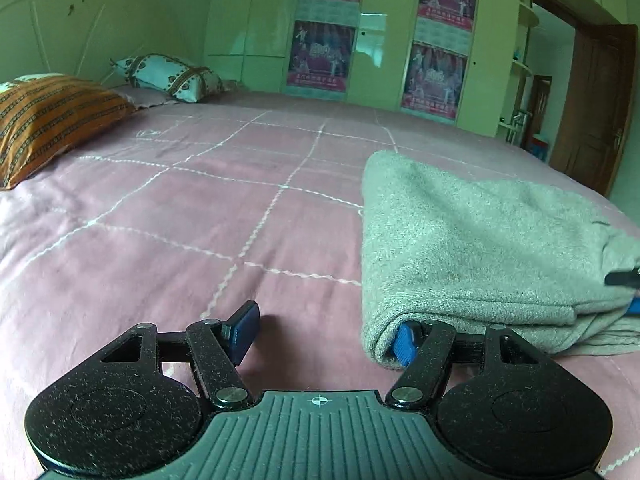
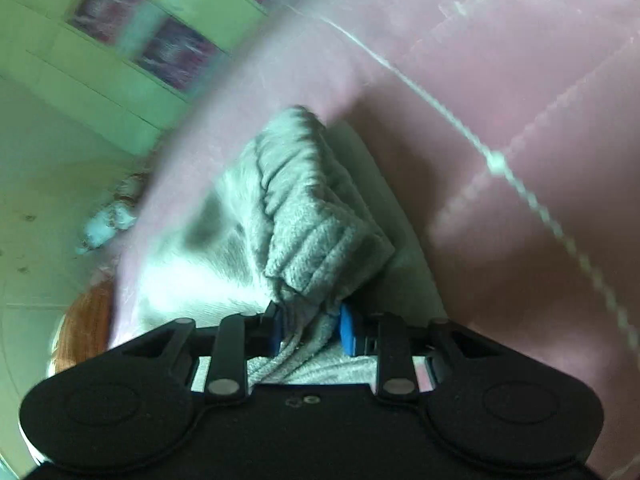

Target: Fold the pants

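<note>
While right gripper [image 2: 308, 328] clamps bunched ribbed end of grey pants [image 1: 472, 248], fold is being laid over on pink bedspread [image 1: 200, 208]. Pants at 3 o'clock of left gripper [image 1: 324, 334]; jaws apart, one pad tucked under corner. Next, judged: lower cloth, align edges, release.

Bed: a wide bed filled the foreground, under a pink bedspread [image 1: 180, 216] stitched with a pale grid of lines.
Headboard: a pale headboard [image 1: 52, 36] with curved mouldings and a few dark marks stood at the far left.
Pillows: an orange striped pillow [image 1: 48, 116] lay at the left edge; a white patterned pillow [image 1: 172, 76] lay beyond it, near the headboard.
Wardrobe: a glossy pale wardrobe [image 1: 384, 40] ran along the far wall, bearing four red-purple posters [image 1: 322, 58].
Door: a dark brown wooden door [image 1: 592, 108] stood open at the right.
Shelves: rounded corner shelves [image 1: 524, 64] sat between wardrobe and doorway.
Light: soft daylight with a greenish cast; reflections showed on the wardrobe fronts.
</note>
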Demonstrator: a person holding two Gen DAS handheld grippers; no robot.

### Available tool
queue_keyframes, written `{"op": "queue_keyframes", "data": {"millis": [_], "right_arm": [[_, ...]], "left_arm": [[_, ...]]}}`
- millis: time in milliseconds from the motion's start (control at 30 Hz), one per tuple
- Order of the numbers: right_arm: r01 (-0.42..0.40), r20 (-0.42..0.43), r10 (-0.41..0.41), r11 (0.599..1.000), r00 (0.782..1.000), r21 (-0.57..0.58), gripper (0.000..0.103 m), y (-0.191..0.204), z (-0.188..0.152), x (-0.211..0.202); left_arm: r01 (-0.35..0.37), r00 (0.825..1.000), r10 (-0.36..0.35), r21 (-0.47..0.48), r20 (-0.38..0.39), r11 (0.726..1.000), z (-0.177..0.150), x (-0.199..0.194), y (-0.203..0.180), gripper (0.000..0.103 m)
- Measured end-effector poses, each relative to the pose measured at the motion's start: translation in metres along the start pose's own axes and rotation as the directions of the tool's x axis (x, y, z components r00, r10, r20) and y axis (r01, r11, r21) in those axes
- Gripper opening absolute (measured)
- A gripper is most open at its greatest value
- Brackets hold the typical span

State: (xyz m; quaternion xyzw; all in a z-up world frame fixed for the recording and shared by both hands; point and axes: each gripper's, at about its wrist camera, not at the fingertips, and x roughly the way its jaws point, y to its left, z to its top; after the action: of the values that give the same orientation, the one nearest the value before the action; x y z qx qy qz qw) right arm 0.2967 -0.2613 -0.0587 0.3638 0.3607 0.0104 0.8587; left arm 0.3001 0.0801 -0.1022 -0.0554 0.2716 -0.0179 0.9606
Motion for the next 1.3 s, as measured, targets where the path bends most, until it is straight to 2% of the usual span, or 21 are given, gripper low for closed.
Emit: {"op": "queue_keyframes", "data": {"millis": [133,200,300,400,433,467,533,567,600,633,700,800,867,967,1033,1067,1100,1133,1167,1233,1300], "right_arm": [[0.011,0.021,-0.009,0.996,1.0,-0.087,0.019,0.036,0.015,-0.006],[-0.055,0.076,0.071,0.978,0.995,-0.202,0.019,0.072,0.024,-0.026],[-0.192,0.126,0.238,0.934,0.963,-0.301,0.019,0.115,0.029,-0.059],[-0.215,0.173,0.277,0.927,0.945,-0.309,0.019,0.113,0.022,-0.074],[-0.187,0.187,0.263,0.92,0.947,-0.345,0.019,0.109,0.016,-0.072],[-0.139,0.181,0.214,0.924,0.96,-0.356,0.019,0.099,0.009,-0.062],[-0.056,0.064,0.068,0.983,0.996,-0.174,0.019,0.053,0.008,-0.021],[0.009,-0.047,-0.01,1.0,0.999,-0.016,0.019,0.02,0.005,0.004],[0.029,-0.094,-0.023,0.998,0.995,0.06,0.019,0.001,-0.001,0.014],[-0.006,-0.051,0.009,0.999,0.999,0.052,0.019,-0.004,-0.007,0.01],[0.001,-0.029,-0.002,0.999,1.0,-0.034,0.021,0.008,-0.014,0.003],[-0.008,-0.026,0.008,1.0,1.0,-0.006,0.021,0.015,-0.009,-0.001],[-0.046,0.023,0.047,0.998,0.999,-0.046,0.02,0.019,-0.007,-0.014],[-0.075,0.079,0.083,0.992,0.993,-0.101,0.021,0.028,-0.013,-0.03],[0.034,0.022,-0.032,0.994,0.999,-0.101,0.022,0.011,-0.009,-0.003],[0.048,-0.055,-0.048,0.999,0.997,0.003,0.022,-0.01,-0.005,0.012],[0.016,-0.07,-0.011,0.997,0.997,0.077,0.023,-0.021,-0.002,0.011],[0.016,-0.074,-0.011,0.997,0.997,0.079,0.026,-0.018,0.003,0.003],[0.047,-0.041,-0.046,0.998,0.998,0.031,0.035,-0.006,0.006,-0.008],[0.121,0.082,-0.111,0.983,0.99,-0.138,0.038,0.029,0.006,-0.033],[0.119,0.133,-0.081,0.944,0.988,-0.309,0.038,0.063,0.006,-0.041]], "left_arm": [[-0.007,1.0,0.007,0.0,0.007,1.0,0.002,-0.006,-0.002,0.068],[-0.008,1.0,0.008,-0.005,0.018,1.0,0.001,-0.009,-0.001,0.068],[0.003,0.996,-0.002,-0.016,0.089,1.0,0.006,-0.019,-0.002,0.071],[0.008,0.994,-0.003,-0.046,0.111,0.999,0.01,-0.022,0.001,0.071],[0.005,0.996,0.001,-0.061,0.095,0.998,0.008,-0.018,0.005,0.071],[0.003,0.997,0.003,-0.077,0.072,0.997,0.003,-0.014,0.01,0.071],[0.017,0.999,-0.014,-0.112,0.032,0.994,-0.006,-0.005,0.018,0.071],[0.016,0.999,-0.013,-0.093,0.033,0.996,-0.007,-0.005,0.016,0.073],[0.011,0.999,-0.008,-0.076,0.033,0.997,-0.007,-0.005,0.013,0.073],[0.008,1.0,-0.006,-0.079,0.03,0.997,-0.006,-0.005,0.013,0.073],[0.016,1.0,-0.014,-0.094,0.028,0.995,-0.008,-0.003,0.017,0.073],[0.013,0.999,-0.009,-0.083,0.045,0.997,-0.007,-0.006,0.016,0.073],[0.011,0.998,-0.006,-0.078,0.069,0.997,-0.006,-0.012,0.013,0.073],[0.012,1.0,-0.01,-0.067,0.026,0.998,-0.007,-0.004,0.013,0.078],[0.02,1.0,-0.02,-0.041,0.0,0.999,-0.008,-0.001,0.012,0.08],[0.024,1.0,-0.024,-0.028,-0.009,0.999,-0.005,-0.003,0.011,0.08],[0.026,0.999,-0.027,-0.016,-0.022,1.0,-0.001,-0.006,0.01,0.08],[0.031,0.999,-0.031,-0.012,-0.025,0.999,0.001,-0.01,0.01,0.08],[0.034,0.999,-0.034,-0.007,-0.021,0.999,0.003,-0.015,0.01,0.08],[0.032,0.999,-0.032,0.018,-0.017,0.999,0.005,-0.021,0.01,0.08],[0.038,0.999,-0.037,0.02,-0.024,0.999,0.007,-0.024,0.012,0.08]]}}
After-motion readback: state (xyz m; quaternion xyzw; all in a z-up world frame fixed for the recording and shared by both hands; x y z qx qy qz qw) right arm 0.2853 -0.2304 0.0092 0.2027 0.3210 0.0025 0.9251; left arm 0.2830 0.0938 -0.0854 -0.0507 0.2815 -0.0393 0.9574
